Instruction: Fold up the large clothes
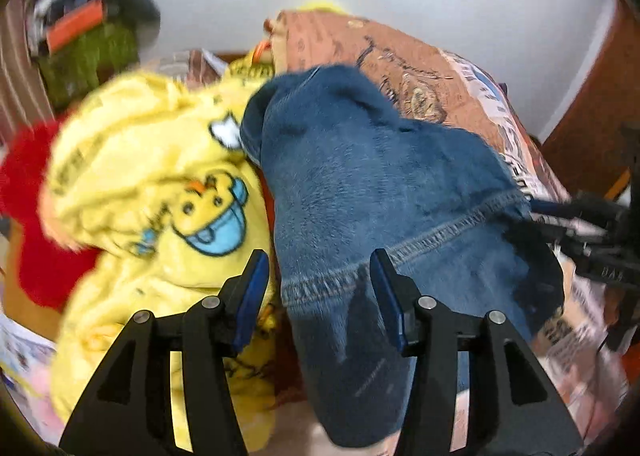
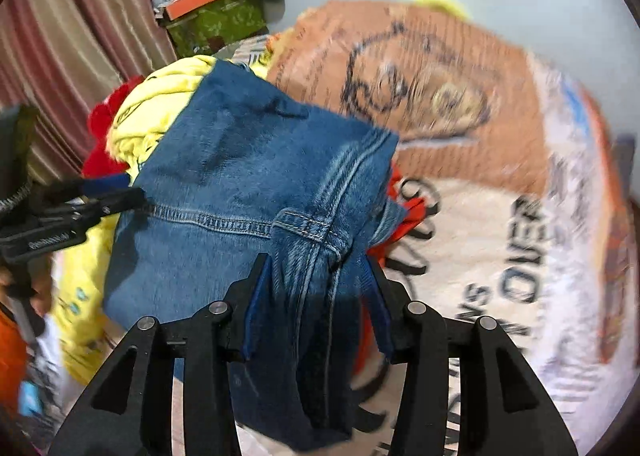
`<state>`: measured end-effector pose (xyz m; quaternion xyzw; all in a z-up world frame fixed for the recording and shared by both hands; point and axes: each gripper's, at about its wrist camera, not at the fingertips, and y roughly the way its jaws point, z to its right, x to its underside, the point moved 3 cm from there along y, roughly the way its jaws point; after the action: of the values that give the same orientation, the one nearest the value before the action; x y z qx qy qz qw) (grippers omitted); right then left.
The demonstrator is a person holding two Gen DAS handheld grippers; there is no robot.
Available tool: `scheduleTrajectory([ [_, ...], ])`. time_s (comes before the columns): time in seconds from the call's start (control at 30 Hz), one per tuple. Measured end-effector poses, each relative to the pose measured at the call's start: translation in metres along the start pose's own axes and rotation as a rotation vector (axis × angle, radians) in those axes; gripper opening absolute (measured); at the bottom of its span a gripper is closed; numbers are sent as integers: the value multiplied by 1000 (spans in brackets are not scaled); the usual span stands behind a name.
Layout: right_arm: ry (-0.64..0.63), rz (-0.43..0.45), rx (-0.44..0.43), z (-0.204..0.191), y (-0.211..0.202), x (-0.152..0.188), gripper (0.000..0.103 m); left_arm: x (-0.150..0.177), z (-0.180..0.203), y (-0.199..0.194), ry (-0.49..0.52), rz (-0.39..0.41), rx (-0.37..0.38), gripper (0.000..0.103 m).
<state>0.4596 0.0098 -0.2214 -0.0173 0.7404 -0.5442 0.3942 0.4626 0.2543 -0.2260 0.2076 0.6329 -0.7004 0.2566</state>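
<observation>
While both claws, left [image 1: 318, 300] and right [image 2: 316, 304], stand open around the jeans [image 2: 248, 183], the bundle could unfold onto the yellow garment [image 1: 160, 159].

One pair of jeans [image 1: 360, 183], blue denim, right in the middle. One yellow garment [image 1: 152, 175] with a chick print, just beside it. One red fluffy piece [image 1: 24, 191] at the far left. One big printed blanket [image 2: 480, 159], orange and white. Two grippers: the left gripper [image 1: 320, 288] and the right gripper [image 2: 316, 296]. One curtain [image 2: 60, 55], striped. One green box [image 2: 216, 23] with one orange box [image 2: 192, 5] on top.
</observation>
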Motion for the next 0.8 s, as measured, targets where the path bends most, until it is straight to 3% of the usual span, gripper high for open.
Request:
scheduleTrajectory([
  [0.1,-70,84,56,-13,-20,-1,45,3,10,-17,46,54,-3,51],
  [0.17,-97,111,55,-23,-23,-1,52,8,19,-22,58,68,13,53],
  [0.3,-138,70,35,-36,0,0,56,19,36,3,95,27,-27,54],
  [0.37,-149,25,68,-34,20,5,57,28,39,19,118,-3,-74,54],
  [0.43,-170,14,121,-29,30,12,59,38,41,26,187,18,-153,66],
  [0.5,-149,-5,108,-17,37,18,67,44,41,31,221,24,-197,74],
  [0.6,-67,-7,36,7,35,25,75,53,32,32,191,32,-164,75],
  [0.8,65,-22,-53,35,25,42,75,60,12,23,42,12,-80,76],
])
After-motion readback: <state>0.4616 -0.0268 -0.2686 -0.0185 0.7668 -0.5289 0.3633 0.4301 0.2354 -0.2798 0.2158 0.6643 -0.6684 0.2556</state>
